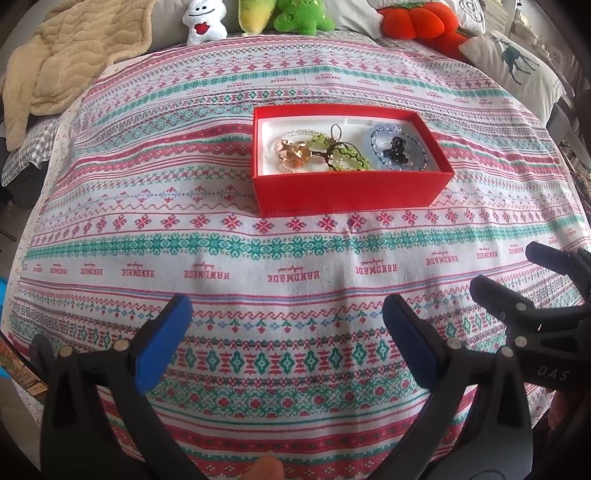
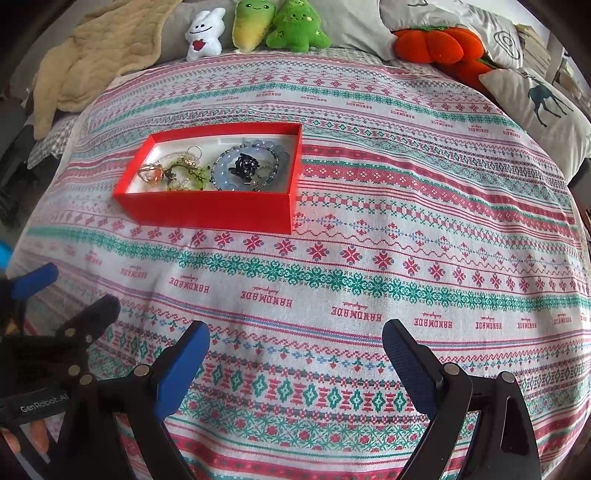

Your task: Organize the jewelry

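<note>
Grippers first: the left gripper (image 1: pixel 286 339) has its blue-padded fingers spread wide with nothing between them, hovering low over the patterned cloth (image 1: pixel 295 258). Same deal with the right gripper (image 2: pixel 295 354), spread apart and holding nothing (you can spot its black fingers poking into the left wrist view at the right edge).

Further out on the cloth sits the red box (image 1: pixel 347 188), well apart from both grippers. Its long axis runs left to right across the left wrist view; from the right wrist view it sits off to the left and looks slightly skewed. Inside on the white lining: a gold ring (image 1: pixel 293 153) at the left end, green beaded jewelry (image 1: pixel 343 155) in the middle, and a blue brooch (image 1: pixel 399 149) with a dark centre at the right end.

Plush toys (image 2: pixel 258 27) and pillows (image 2: pixel 543 99) line the far edge.
</note>
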